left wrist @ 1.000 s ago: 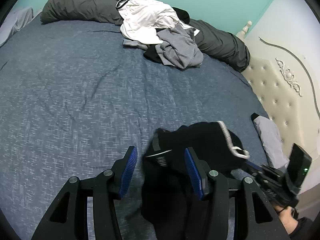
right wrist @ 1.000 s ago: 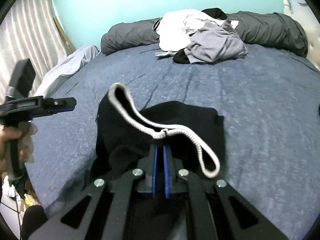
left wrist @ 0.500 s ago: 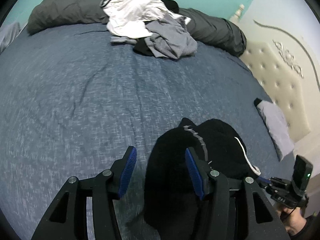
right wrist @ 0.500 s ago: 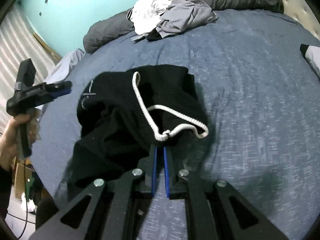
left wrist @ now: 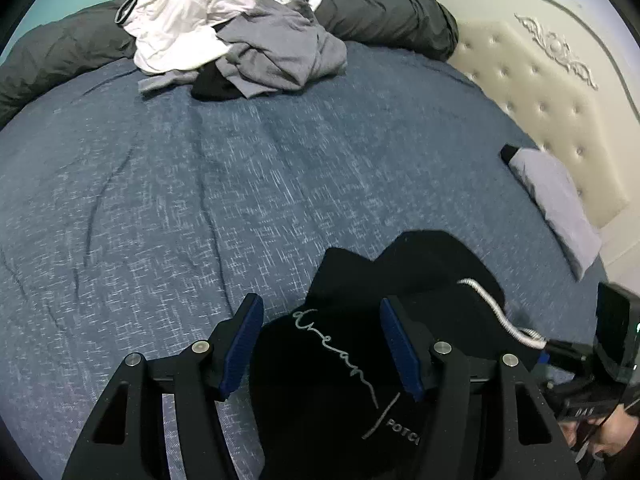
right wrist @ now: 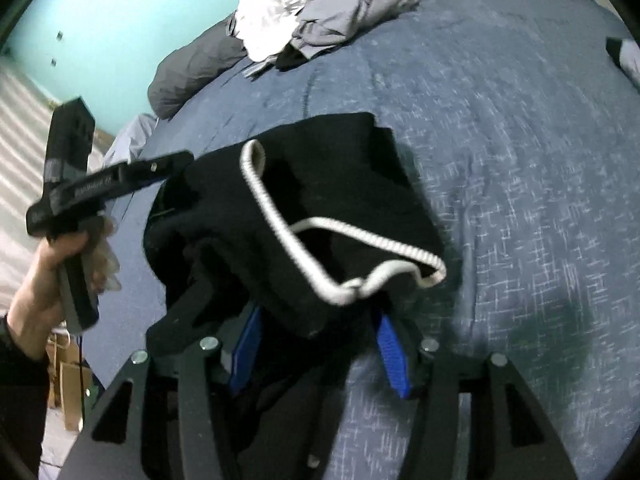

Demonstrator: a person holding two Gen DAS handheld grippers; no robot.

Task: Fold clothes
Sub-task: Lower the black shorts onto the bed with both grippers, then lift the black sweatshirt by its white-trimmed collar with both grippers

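A black garment (left wrist: pixel 344 364) with grey script lettering and a white drawstring (right wrist: pixel 280 220) lies bunched on the blue bedspread (left wrist: pixel 200 184) at the near edge. My left gripper (left wrist: pixel 320 340) is over its left part, jaws opening, with the cloth between the blue pads (left wrist: pixel 244 344) and a gap on the left side. My right gripper (right wrist: pixel 318 346) is also opening; black cloth (right wrist: pixel 320 184) drapes between and over its pads (right wrist: pixel 392 352), which no longer pinch it. Each gripper appears in the other's view: the right gripper (left wrist: pixel 580 360), and the left gripper (right wrist: pixel 108 184) in a hand (right wrist: pixel 48 280).
A heap of white and grey clothes (left wrist: pixel 240 36) lies at the far side against a dark grey duvet (left wrist: pixel 384 12). A folded grey garment (left wrist: pixel 556 196) rests by the cream tufted headboard (left wrist: pixel 540 92). A cardboard box (right wrist: pixel 72 392) stands on the floor left of the bed.
My right jaws went from shut on the black cloth to apart. The garment has sunk onto the bed. Both grippers came lower and rolled, and the left jaws spread a little wider.
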